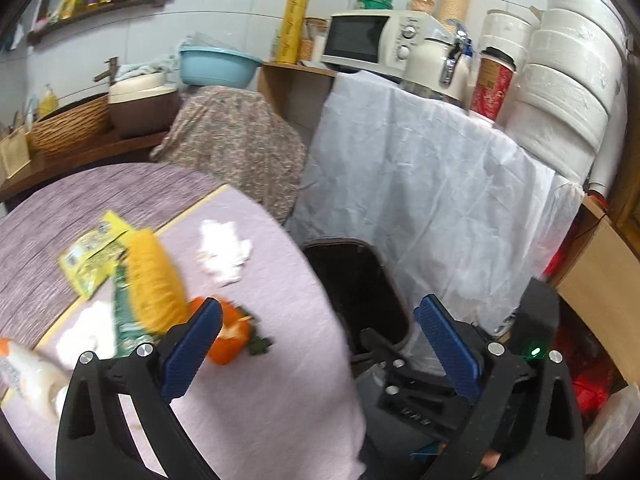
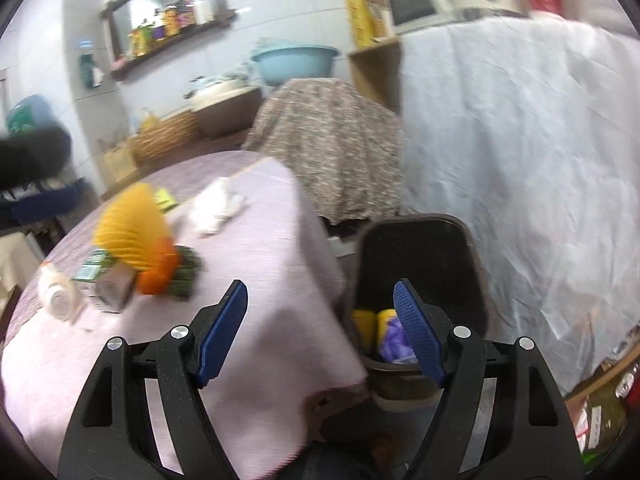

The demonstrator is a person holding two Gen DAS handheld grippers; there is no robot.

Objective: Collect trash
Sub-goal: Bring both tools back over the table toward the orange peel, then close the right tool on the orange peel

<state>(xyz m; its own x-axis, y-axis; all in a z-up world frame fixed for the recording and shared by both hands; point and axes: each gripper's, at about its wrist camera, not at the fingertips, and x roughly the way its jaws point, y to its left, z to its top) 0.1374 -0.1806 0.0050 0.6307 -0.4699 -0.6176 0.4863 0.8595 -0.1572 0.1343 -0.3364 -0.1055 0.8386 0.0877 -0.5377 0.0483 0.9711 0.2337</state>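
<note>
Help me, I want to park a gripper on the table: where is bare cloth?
Free: the pink cloth between the crumpled tissue, the table edge beside the bin, and the near edge. Crowded: the left cluster around the yellow paper fan, orange piece and cartons.

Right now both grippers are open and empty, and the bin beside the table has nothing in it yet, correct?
Not quite. The bin already holds trash: the right wrist view shows yellow and purple items at its bottom. Both the left gripper and right gripper are indeed open and empty.
</note>
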